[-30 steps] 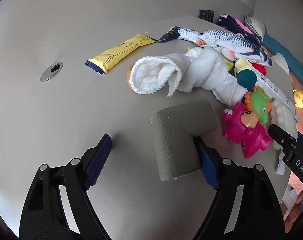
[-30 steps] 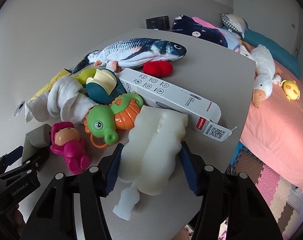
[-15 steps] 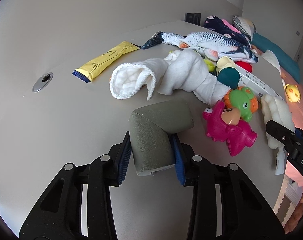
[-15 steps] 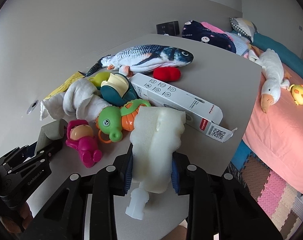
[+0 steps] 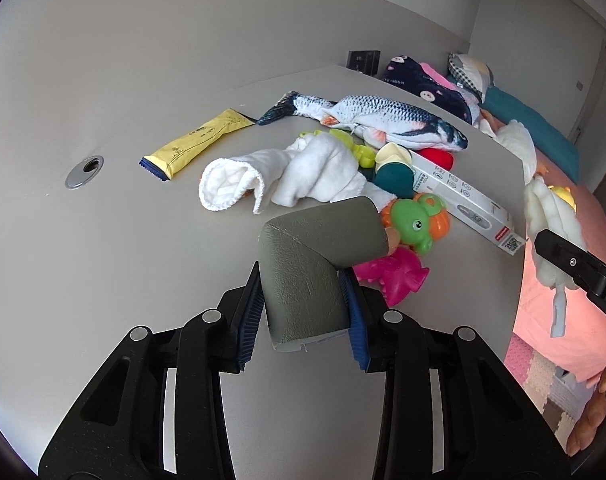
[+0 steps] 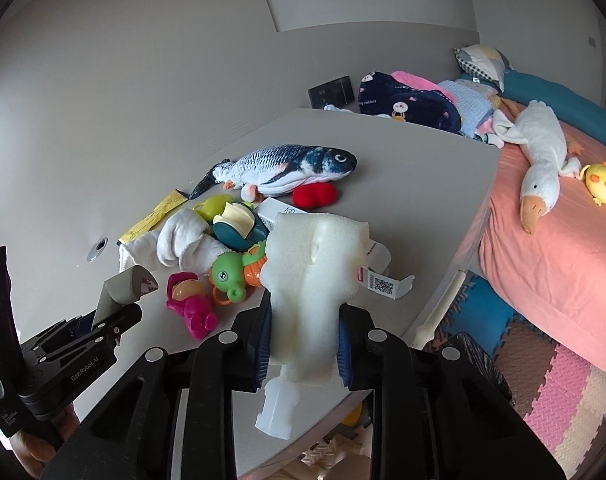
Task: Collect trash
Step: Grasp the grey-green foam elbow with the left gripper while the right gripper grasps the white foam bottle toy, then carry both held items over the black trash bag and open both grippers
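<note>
So I had the left gripper (image 5: 303, 312) clamped on the grey-green bent foam corner guard (image 5: 311, 264) and the right gripper (image 6: 303, 344) on the white foam packing block (image 6: 315, 276) — both scraps held just above the grey table (image 5: 103, 260), clear of the toys.

A grey-green foam corner piece (image 5: 307, 264) sits between blue-padded black fingers (image 5: 250, 320). Past it on the pale grey tabletop (image 5: 103, 248) lie a white towel (image 5: 303, 176), a green-and-orange toy (image 5: 417, 224), a magenta toy (image 5: 391, 276), a yellow packet (image 5: 195, 144) with dark blue ends, and a blue-grey scaled fish (image 5: 383, 118). The foam block (image 6: 315, 280) is cream-white.
</note>
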### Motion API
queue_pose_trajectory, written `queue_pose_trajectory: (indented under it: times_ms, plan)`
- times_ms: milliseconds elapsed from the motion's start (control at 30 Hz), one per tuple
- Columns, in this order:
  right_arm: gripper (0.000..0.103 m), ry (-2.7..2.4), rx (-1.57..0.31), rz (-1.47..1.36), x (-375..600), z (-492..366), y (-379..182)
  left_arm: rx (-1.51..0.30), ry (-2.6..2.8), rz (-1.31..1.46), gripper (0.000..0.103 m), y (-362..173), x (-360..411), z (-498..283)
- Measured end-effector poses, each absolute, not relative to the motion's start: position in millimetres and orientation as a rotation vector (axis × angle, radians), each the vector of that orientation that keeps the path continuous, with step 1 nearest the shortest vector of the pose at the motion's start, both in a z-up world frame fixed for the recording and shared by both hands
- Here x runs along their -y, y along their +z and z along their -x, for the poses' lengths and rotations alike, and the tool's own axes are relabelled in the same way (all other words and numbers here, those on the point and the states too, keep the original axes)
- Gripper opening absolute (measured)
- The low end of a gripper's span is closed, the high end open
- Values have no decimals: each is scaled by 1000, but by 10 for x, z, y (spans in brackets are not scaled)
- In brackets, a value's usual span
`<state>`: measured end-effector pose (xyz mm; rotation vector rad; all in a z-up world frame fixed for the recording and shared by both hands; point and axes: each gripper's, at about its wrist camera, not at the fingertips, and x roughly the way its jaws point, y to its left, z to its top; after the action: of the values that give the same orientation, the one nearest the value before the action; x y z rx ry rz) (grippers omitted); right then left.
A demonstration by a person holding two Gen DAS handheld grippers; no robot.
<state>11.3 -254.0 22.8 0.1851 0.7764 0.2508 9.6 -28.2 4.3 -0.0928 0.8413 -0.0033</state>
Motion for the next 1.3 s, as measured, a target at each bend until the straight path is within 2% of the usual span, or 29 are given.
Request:
queue_pose_trajectory:
  times_ms: [667, 1300]
  plan:
    - [29, 41, -763, -275, 3708, 144, 144, -885, -293, -31, 37, 79, 1601, -229]
    - [32, -177, -804, -379, 4708, 476, -150, -989, -558, -183, 37, -209, 2862, -166]
